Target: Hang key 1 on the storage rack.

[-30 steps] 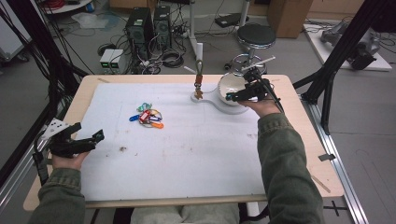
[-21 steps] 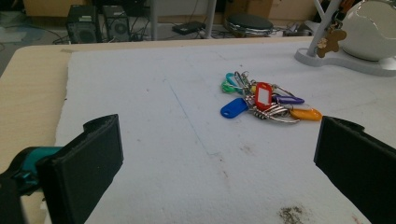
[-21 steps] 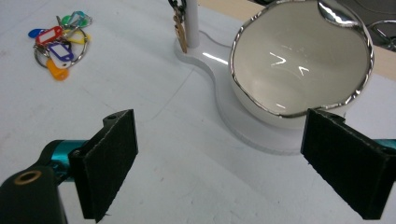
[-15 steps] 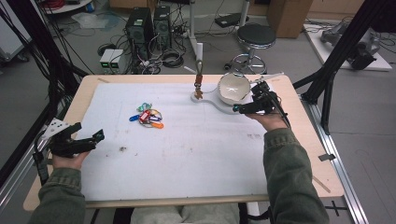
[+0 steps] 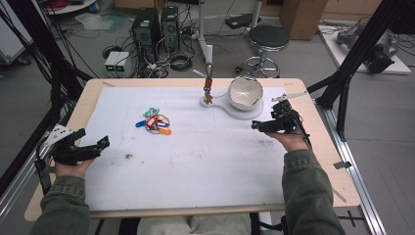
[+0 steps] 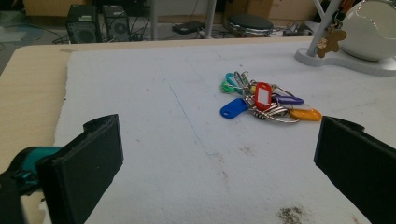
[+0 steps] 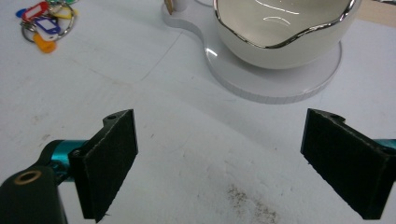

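Observation:
A bunch of keys with coloured tags [image 5: 155, 121] lies on the white mat [image 5: 195, 161], left of the middle. At the back stands a white bowl with a wavy silver rim [image 5: 244, 93] on a flat white base [image 5: 247, 113]. A thin post on that base carries a small brown charm [image 5: 208, 97]. My right gripper [image 5: 262, 122] hovers low over the mat just in front of the base, open and empty. The right gripper view has the bowl [image 7: 280, 28] beyond its jaws. My left gripper [image 5: 93, 138] rests open at the mat's left edge and points at the keys [image 6: 264, 100].
The wooden table edge [image 5: 88, 98] frames the mat. Dark specks [image 5: 128, 156] mark the mat near the left hand. Black frame struts [image 5: 342, 83] rise at the right side. A stool [image 5: 266, 39] and computer boxes [image 5: 154, 24] stand on the floor behind.
My right gripper has come away from above the bowl, moving toward the near right and down to just over the mat. The left gripper has stayed put.

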Available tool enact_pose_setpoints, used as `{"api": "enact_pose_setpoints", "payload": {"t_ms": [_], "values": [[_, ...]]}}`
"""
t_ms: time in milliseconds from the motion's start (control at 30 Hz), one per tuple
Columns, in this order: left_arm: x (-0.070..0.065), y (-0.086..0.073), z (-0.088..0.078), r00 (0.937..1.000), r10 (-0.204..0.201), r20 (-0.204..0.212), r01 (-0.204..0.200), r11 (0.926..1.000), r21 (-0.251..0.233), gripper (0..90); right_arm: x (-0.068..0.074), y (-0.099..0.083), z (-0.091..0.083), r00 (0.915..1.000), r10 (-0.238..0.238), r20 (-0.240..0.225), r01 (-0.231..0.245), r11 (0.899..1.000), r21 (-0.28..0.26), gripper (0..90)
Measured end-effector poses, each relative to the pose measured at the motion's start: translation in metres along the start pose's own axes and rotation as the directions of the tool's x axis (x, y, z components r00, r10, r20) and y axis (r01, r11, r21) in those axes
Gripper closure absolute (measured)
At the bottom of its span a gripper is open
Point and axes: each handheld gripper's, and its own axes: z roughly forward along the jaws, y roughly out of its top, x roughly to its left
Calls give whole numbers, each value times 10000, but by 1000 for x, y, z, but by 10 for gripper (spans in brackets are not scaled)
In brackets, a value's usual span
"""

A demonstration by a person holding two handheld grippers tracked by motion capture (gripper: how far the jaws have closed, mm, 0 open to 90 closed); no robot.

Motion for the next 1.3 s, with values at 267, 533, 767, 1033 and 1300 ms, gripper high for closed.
{"api": "enact_pose_setpoints", "payload": {"t_ms": [267, 533, 767, 1033, 1300], "values": [[0, 0, 0, 10000, 16, -4, -16, 10000, 12, 18, 1, -18, -9, 10000, -30, 82, 33, 9993, -364, 102], [0, 0, 0, 10000, 39, 3, -39, 10000, 46, 18, 3, -33, -10, 9996, -266, 97, 269, 9993, -243, 102], [0, 0, 0, 10000, 36, 8, -36, 10000, 37, 17, 6, -45, -11, 9997, -246, -8, 245, 9985, -493, 102], [-1, 0, 0, 10000, 40, 10, -40, 10000, 39, 17, 7, -64, -13, 10000, 90, 1, -90, 9973, -730, 102], [-1, 0, 0, 10000, 26, 13, -26, 10000, 64, 18, 8, -83, -13, 9996, 266, -92, -273, 9949, -971, 102]]}}
